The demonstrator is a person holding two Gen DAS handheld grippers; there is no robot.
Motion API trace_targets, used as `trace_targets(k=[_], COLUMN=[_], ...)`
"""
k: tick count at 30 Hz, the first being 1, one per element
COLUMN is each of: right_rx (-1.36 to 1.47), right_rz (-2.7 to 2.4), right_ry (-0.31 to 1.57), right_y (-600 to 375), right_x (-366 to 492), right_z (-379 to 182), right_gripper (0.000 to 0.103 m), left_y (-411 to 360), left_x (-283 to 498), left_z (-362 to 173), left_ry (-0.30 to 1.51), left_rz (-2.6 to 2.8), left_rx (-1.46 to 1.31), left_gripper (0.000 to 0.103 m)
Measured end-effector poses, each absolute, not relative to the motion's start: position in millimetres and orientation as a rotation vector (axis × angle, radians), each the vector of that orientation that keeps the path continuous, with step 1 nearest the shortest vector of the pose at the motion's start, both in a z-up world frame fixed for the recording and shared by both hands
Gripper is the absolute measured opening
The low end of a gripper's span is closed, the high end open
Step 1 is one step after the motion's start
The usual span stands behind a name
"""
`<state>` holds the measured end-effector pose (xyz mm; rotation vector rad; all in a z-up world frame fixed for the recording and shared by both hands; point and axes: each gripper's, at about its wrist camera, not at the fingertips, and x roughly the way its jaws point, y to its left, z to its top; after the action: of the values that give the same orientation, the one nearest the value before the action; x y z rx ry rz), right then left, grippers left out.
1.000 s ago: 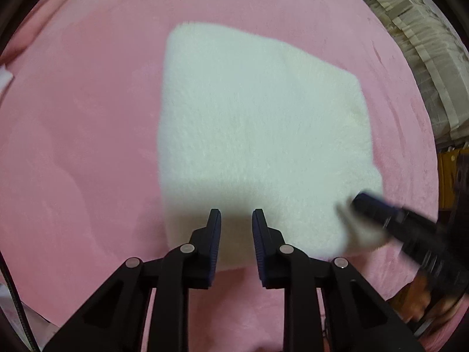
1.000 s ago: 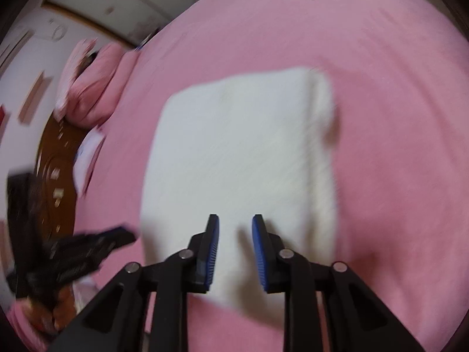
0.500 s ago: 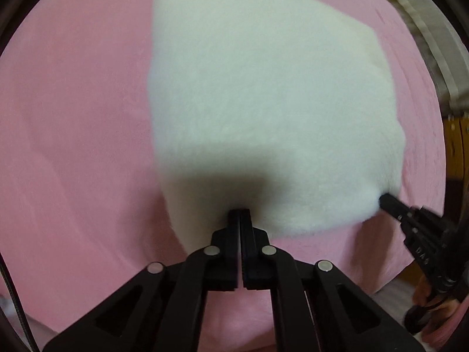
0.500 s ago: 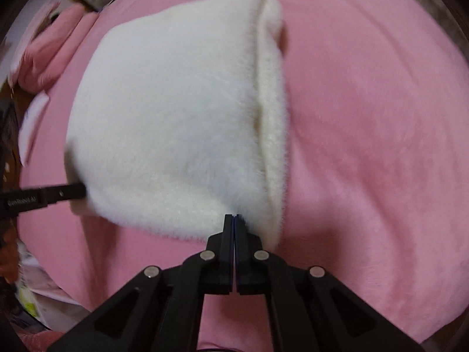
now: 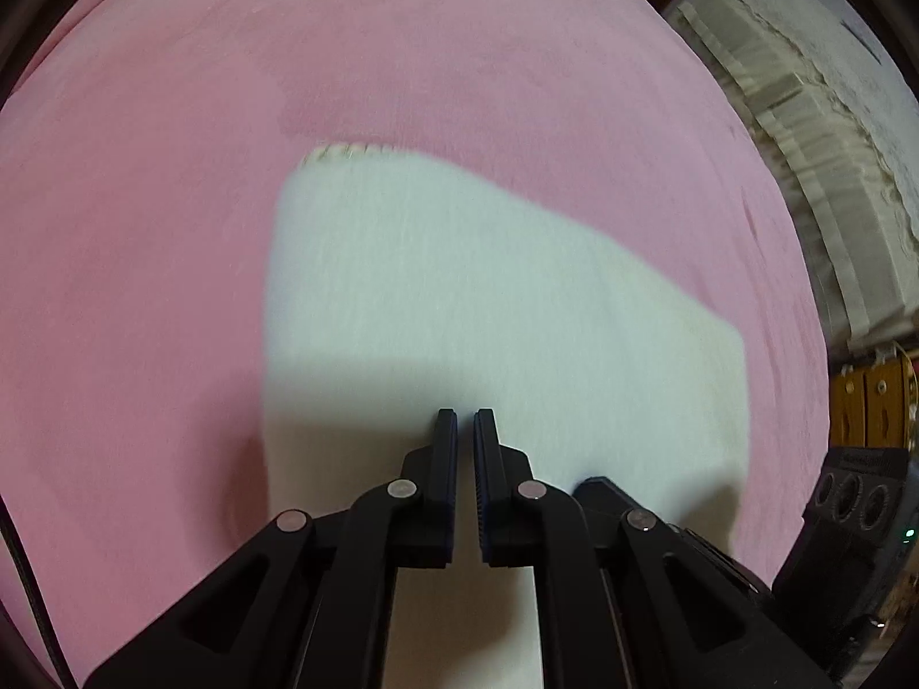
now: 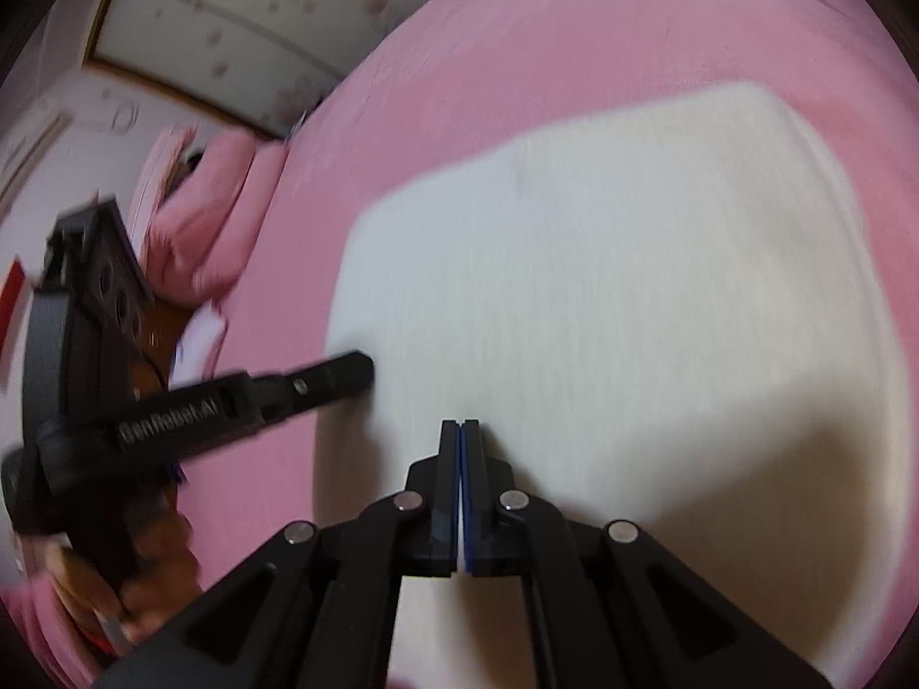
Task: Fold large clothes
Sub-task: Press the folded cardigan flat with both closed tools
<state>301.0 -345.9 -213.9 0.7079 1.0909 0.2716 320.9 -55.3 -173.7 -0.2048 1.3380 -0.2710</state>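
A white fleecy garment point(image 5: 488, 298) lies folded on the pink bed point(image 5: 143, 229), with a ribbed hem point(image 5: 344, 152) at its far corner. My left gripper point(image 5: 465, 413) is shut on a near layer of the garment, and white cloth shows under its arms. In the right wrist view the garment point(image 6: 632, 264) fills the middle. My right gripper point(image 6: 459, 422) is shut on its near layer too. The left gripper point(image 6: 362, 367) meets the cloth's left edge there. In the left wrist view the right gripper point(image 5: 597, 488) peeks out behind my left fingers.
Pink pillows point(image 6: 212, 218) lie at the bed's head, by a wall with floral panels point(image 6: 230, 17). Pale stacked fabric point(image 5: 804, 143) and wooden furniture point(image 5: 867, 396) stand past the bed's right side. A person's hand point(image 6: 86, 591) holds the left gripper's handle.
Both grippers went from open above the garment to shut on its near edge. They have since moved forward over the garment, with white cloth now beneath them.
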Motion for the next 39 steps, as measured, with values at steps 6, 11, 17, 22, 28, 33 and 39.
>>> trace_targets(k=[6, 11, 17, 22, 28, 33, 39], right_rx=[0.578, 0.449, 0.500, 0.419, 0.411, 0.411, 0.388], right_rz=[0.221, 0.090, -0.027, -0.021, 0.013, 0.001, -0.011], right_ry=[1.108, 1.076, 1.066, 1.130, 1.207, 1.217, 1.293], right_y=[-343, -372, -406, -379, -382, -376, -373], right_x=[369, 370, 346, 327, 266, 231, 214], right_z=[-230, -229, -229, -220, -218, -205, -204], right_gripper=[0.000, 0.000, 0.000, 0.000, 0.000, 0.000, 0.000], left_y=[-71, -71, -55, -47, -36, -35, -49], left_x=[369, 387, 380, 346, 293, 247, 216], left_z=[-204, -207, -207, -200, -184, -185, -182], left_ry=[1.361, 1.291, 1.310, 1.333, 1.331, 1.378, 1.424], left_rz=[-0.193, -0.174, -0.159, -0.142, -0.137, -0.136, -0.104], left_rx=[-0.199, -0.087, -0.215, -0.260, -0.327, -0.294, -0.315], left_gripper=[0.004, 0.001, 0.001, 0.001, 0.001, 0.001, 0.001])
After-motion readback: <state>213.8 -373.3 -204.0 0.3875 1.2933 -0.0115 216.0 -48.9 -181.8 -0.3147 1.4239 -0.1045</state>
